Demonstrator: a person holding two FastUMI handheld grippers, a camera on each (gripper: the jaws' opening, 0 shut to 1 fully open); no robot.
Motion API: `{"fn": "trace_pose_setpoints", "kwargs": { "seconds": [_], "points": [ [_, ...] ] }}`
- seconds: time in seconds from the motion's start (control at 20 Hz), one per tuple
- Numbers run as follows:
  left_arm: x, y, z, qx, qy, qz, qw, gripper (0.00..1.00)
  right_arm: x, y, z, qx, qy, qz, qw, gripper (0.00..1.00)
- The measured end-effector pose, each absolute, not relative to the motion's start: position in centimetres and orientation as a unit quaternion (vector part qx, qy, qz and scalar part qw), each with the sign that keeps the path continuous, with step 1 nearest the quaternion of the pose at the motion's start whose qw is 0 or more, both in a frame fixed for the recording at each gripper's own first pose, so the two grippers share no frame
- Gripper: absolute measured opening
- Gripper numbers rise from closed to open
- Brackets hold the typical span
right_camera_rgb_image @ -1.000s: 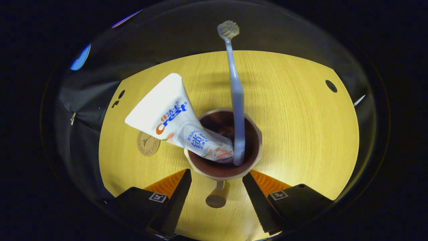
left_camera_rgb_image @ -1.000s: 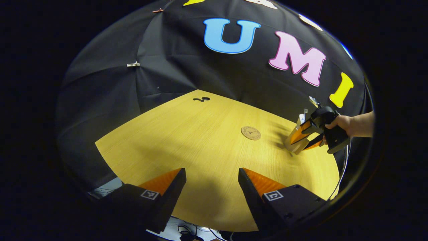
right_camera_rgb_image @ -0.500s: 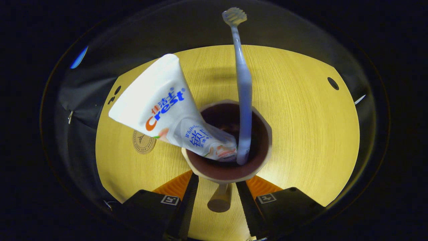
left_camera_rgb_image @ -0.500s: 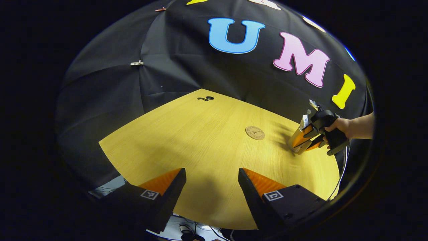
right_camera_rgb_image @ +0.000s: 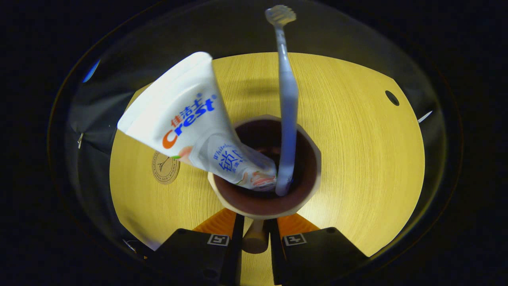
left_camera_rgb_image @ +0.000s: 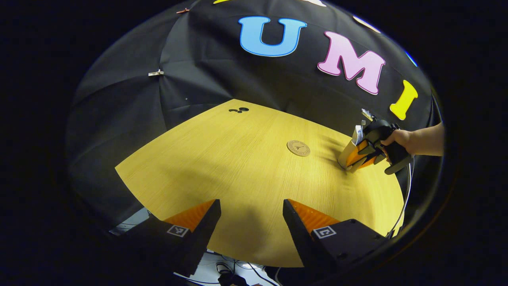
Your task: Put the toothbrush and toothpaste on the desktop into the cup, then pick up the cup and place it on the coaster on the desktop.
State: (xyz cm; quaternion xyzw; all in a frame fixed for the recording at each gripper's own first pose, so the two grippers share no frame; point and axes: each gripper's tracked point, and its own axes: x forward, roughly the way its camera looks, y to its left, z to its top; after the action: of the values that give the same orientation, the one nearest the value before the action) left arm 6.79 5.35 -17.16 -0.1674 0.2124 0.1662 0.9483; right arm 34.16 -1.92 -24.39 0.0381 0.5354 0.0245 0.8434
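With toothbrush [right_camera_rgb_image: 286, 99] and toothpaste [right_camera_rgb_image: 190, 127] already in the cup [right_camera_rgb_image: 265, 206], the right gripper [right_camera_rgb_image: 254, 234] clamps the cup's handle [right_camera_rgb_image: 254, 238], the left gripper [left_camera_rgb_image: 250, 214] gapes idle, and next comes lifting the cup onto the coaster [right_camera_rgb_image: 165, 167] just left of it.

1. Left gripper view: set at the table's [left_camera_rgb_image: 238, 167] near edge, raised, facing across it toward the booth wall; wide and distant.
2. Right gripper view: close, looking steeply down into the cup [right_camera_rgb_image: 264, 206].
3. Shared: table, coaster [left_camera_rgb_image: 298, 148], cup.
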Motion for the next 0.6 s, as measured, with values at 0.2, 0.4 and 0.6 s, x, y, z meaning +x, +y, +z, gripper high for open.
{"fn": "trace_pose_setpoints", "kwargs": {
  "seconds": [0.2, 0.4, 0.6],
  "points": [
    [7.4, 4.9, -17.1, -0.162, 0.214, 0.156, 0.951, 0.98, 34.0, -2.1, -24.3, 0.042, 0.537, 0.013, 0.842, 0.35],
    [8.0, 4.5, -17.2, -0.165, 0.217, 0.149, 0.951, 0.98, 34.3, -2.6, -24.2, 0.022, 0.525, 0.017, 0.851, 0.28],
    [8.5, 4.1, -17.6, -0.161, 0.224, 0.142, 0.951, 0.98, 34.0, -2.7, -23.5, 0.012, 0.509, 0.027, 0.86, 0.27]
  ]
}}
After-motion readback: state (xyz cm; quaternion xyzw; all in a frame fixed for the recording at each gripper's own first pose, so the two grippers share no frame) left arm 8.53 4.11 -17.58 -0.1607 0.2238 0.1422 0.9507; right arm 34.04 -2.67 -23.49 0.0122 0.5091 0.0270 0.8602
